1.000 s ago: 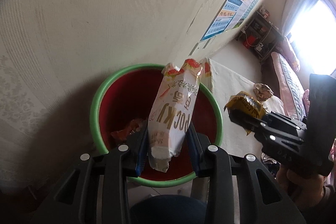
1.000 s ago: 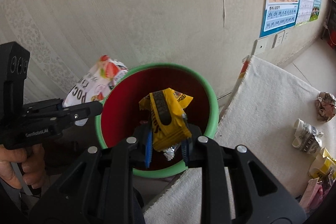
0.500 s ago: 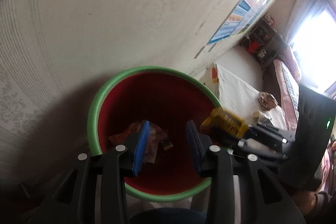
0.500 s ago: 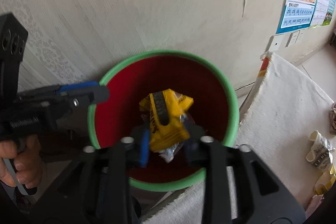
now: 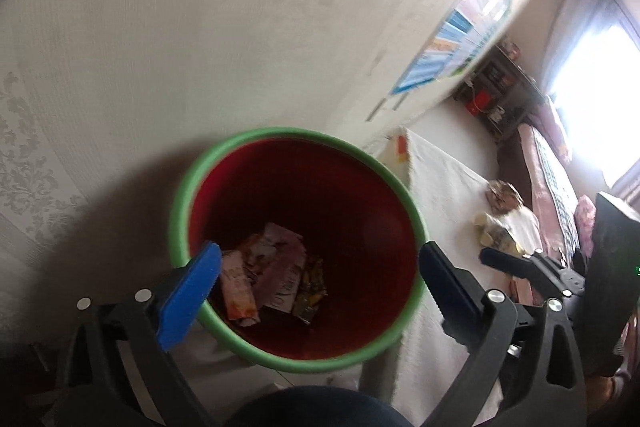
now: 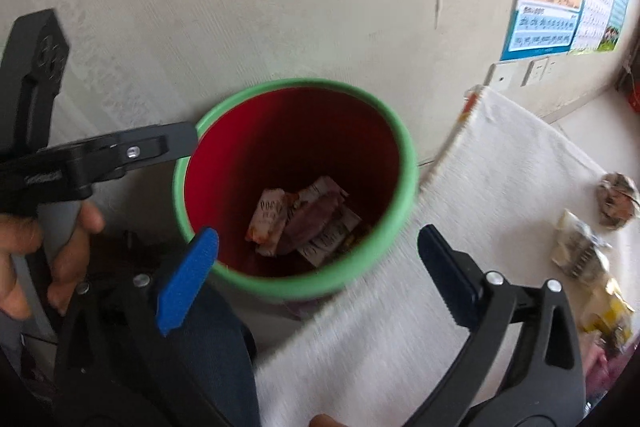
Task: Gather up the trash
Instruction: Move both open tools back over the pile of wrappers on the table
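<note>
A bin with a green rim (image 5: 180, 203) and red inside stands against the wall, holding several wrappers (image 5: 276, 267) at its bottom. My left gripper (image 5: 320, 255) hovers over its mouth, its jaws opening wide with nothing between them. In the right wrist view the same bin (image 6: 408, 163) and wrappers (image 6: 304, 223) lie below my right gripper (image 6: 318, 239), whose jaws are also opening and hold nothing. More trash lies on the white cloth (image 6: 500, 167): a crumpled ball (image 6: 618, 199), a crushed wrapper (image 6: 580, 247) and a yellow packet (image 6: 612, 311).
The patterned wall rises right behind the bin, with a blue poster (image 6: 556, 7) and sockets (image 6: 536, 71) to the right. A hand (image 6: 60, 239) holds the left gripper at the left edge. A dark blue knee (image 6: 216, 347) is below the bin.
The left gripper let go of the white Pocky bag and the right let go of the yellow wrapper. Both pieces dropped into the bin, and both pairs of jaws spread wide.
</note>
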Tool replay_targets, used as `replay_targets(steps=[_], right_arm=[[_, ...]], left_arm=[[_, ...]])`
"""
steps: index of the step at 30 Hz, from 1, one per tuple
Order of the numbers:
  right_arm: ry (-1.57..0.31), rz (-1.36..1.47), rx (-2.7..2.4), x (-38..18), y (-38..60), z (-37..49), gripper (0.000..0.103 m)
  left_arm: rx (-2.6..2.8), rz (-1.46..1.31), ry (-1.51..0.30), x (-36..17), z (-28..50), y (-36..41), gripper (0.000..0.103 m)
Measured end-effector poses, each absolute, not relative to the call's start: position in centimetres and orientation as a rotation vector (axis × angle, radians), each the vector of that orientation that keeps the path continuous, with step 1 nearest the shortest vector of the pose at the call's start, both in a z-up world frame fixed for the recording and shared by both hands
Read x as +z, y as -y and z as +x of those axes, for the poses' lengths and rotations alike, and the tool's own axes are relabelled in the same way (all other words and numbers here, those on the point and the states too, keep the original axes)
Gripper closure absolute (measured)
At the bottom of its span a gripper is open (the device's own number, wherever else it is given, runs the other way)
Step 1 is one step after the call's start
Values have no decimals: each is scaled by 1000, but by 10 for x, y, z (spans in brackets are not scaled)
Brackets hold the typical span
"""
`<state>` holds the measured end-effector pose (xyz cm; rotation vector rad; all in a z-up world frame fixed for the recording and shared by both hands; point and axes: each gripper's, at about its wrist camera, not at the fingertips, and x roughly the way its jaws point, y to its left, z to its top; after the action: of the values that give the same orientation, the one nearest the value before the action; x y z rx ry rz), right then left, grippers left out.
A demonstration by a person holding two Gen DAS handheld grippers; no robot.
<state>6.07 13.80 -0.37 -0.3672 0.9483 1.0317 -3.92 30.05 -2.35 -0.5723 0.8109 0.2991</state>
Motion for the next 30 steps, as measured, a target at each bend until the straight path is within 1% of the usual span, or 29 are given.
replay_targets(steps=[14, 21, 30], right_arm=[[-893, -253, 872, 30, 8, 65, 5], [-823, -135, 741, 51, 91, 80, 5], [-831, -7, 538, 35, 191, 104, 5]], left_arm=[[181, -484, -858, -4, -2, -189, 8], [90, -405, -867, 11, 18, -123, 8], [-13, -341, -917, 11, 45, -63, 8]])
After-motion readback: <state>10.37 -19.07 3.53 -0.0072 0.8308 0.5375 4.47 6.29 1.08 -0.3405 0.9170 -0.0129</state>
